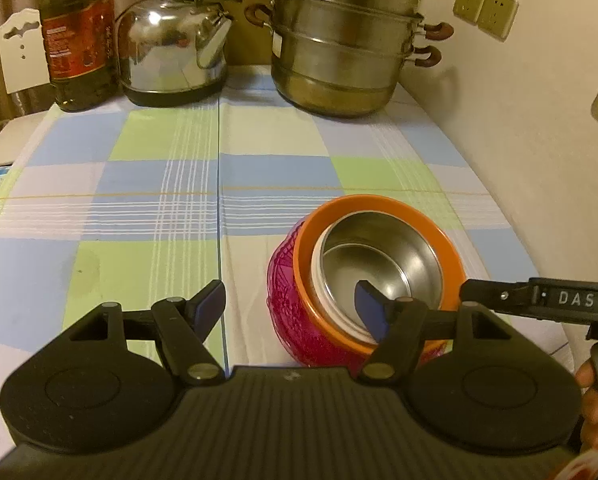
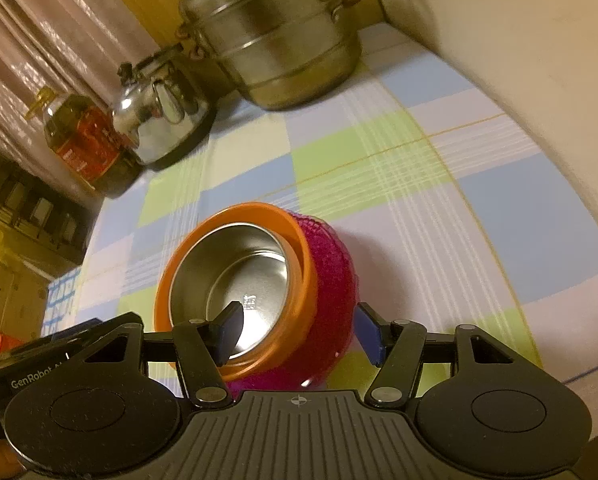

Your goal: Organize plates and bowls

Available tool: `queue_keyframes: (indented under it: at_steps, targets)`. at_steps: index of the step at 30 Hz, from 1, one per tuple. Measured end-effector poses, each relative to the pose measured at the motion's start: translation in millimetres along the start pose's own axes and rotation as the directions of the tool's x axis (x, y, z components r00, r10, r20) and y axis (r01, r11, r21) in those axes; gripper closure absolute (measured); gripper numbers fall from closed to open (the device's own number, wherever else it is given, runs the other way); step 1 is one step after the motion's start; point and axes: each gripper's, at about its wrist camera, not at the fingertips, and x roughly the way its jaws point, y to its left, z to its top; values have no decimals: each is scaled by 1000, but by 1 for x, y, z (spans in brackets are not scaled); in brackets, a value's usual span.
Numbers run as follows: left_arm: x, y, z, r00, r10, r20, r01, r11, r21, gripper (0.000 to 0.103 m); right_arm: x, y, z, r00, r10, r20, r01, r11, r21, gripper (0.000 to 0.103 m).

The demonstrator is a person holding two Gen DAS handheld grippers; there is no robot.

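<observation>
Left gripper (image 1: 289, 306) nearest, jaws apart, empty; right gripper (image 2: 299, 330) likewise, straddling stack rim without pressing. Checked tablecloth (image 1: 147, 208) bears tilted nested stack: pink bowl (image 1: 295, 320), orange bowl (image 1: 379, 204), steel bowl (image 1: 383, 260). Risk: withdrawing finger clips rim, stack topples.

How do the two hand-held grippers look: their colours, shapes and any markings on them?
Both grippers are matte black plastic. Each has a ribbed central body, two round discs at the sides, and jointed link arms with silver pivot pins. The left gripper and the right gripper carry dark blue flat pads on their fingers. The right one's side reads "DAS"; the left one's side reads "GenRobot". A small crosshair mark sits on the right body.
</observation>
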Motion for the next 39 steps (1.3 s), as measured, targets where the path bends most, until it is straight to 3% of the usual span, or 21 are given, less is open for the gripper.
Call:
queue_keyframes:
  at_steps: [7, 16, 22, 28, 33, 39]
  targets:
    - [-27, -5, -20, 996, -8, 86, 7, 1000, 13, 35, -25, 3, -20, 997, -32, 72, 39, 995, -94, 42]
    - [-42, -6, -44, 992, -55, 117, 57, 998, -15, 35, -41, 0, -41, 998, -12, 64, 16, 998, -60, 42]
    - [-55, -6, -61, 993, -47, 106, 47, 999, 2, 35, -45, 4, -54, 997, 10, 76, -8, 1000, -30, 42]
    - [-62, -8, -74, 995, -39, 93, 39, 999, 6, 35, -58, 15, -67, 994, 7, 111, 2, 997, -76, 42]
    - [-67, -9, -81, 996, -46, 76, 45, 999, 5, 35, -67, 27, -79, 986, -52, 158, 76, 985, -153, 42]
    - [-75, -14, -93, 997, -61, 52, 61, 998, -5, 35, -69, 34, -94, 985, -99, 140, 126, 973, -195, 42]
